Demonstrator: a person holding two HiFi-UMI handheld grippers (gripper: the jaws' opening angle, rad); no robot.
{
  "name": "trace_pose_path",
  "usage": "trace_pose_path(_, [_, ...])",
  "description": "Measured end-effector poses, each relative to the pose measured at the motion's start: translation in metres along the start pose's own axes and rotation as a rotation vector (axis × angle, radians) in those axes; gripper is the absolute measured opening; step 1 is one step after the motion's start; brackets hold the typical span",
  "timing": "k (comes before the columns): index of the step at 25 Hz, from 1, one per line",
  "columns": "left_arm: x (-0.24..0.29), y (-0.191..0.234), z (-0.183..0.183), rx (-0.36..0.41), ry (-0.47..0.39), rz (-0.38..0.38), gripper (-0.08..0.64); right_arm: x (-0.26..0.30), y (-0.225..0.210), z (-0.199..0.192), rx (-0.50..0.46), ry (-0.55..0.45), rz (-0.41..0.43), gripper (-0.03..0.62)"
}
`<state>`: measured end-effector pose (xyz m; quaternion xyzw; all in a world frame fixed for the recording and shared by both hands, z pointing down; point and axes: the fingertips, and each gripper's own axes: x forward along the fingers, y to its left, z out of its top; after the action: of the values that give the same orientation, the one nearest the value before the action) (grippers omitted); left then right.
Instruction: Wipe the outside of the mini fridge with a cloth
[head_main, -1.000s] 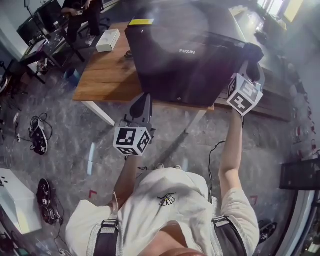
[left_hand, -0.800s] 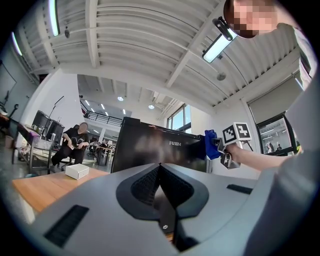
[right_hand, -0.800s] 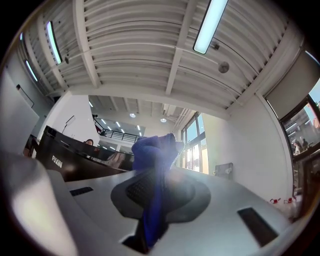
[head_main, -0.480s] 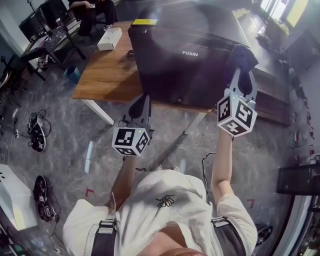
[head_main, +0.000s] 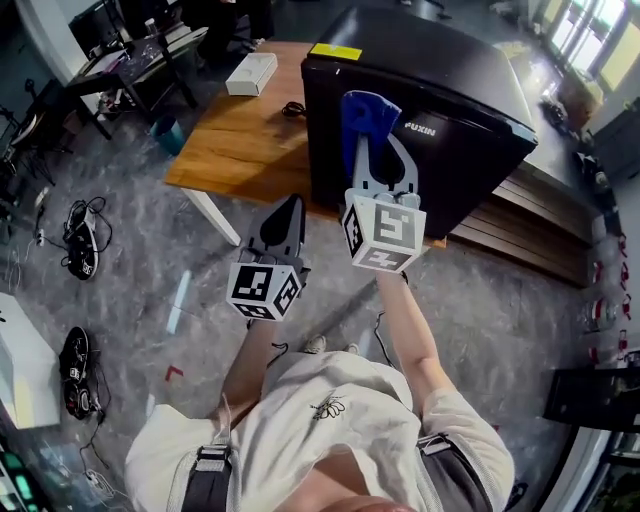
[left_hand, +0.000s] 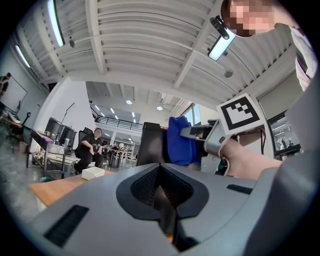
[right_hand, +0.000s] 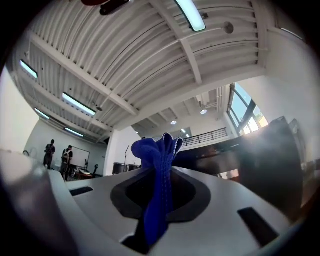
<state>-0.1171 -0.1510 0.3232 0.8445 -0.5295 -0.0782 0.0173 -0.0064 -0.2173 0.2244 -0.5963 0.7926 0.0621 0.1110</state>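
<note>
The right gripper and its cloth hid part of the fridge front, including the first letter of the label. Whether the cloth touched it, I couldn't tell. The table vanished behind the fridge.

Daylight from the windows behind the mini fridge lays a soft sheen on its black top. Both gripper views bow into dark round rims, with ceiling strip lights glaring above the fridge.
</note>
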Motion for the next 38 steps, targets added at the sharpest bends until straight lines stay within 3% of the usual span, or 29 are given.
trace_pose_path(5, [-0.017, 0.032, 0.0, 0.008, 0.009, 0.096, 0.005, 0.042, 0.048, -0.026, -0.059, 0.034, 0.039, 0.061])
trace_pose_path(10, [-0.039, 0.061, -0.003, -0.008, 0.006, 0.191, 0.005, 0.077, 0.088, -0.051, -0.188, 0.06, 0.074, 0.061])
trace_pose_path(16, [-0.054, 0.074, -0.003, -0.014, 0.006, 0.238, 0.005, 0.09, 0.1, -0.064, -0.322, 0.059, 0.041, 0.061])
trace_pose_path(20, [-0.055, 0.075, -0.002, -0.012, -0.001, 0.247, 0.005, 0.099, 0.086, -0.065, -0.342, 0.065, -0.009, 0.061])
trace_pose_path(25, [-0.052, 0.074, -0.003, -0.015, 0.0, 0.234, 0.005, 0.096, 0.08, -0.066, -0.442, 0.042, -0.027, 0.061])
trace_pose_path(38, [-0.028, 0.05, -0.006, -0.018, 0.004, 0.152, 0.005, 0.053, 0.018, -0.052, -0.414, 0.03, -0.126, 0.061])
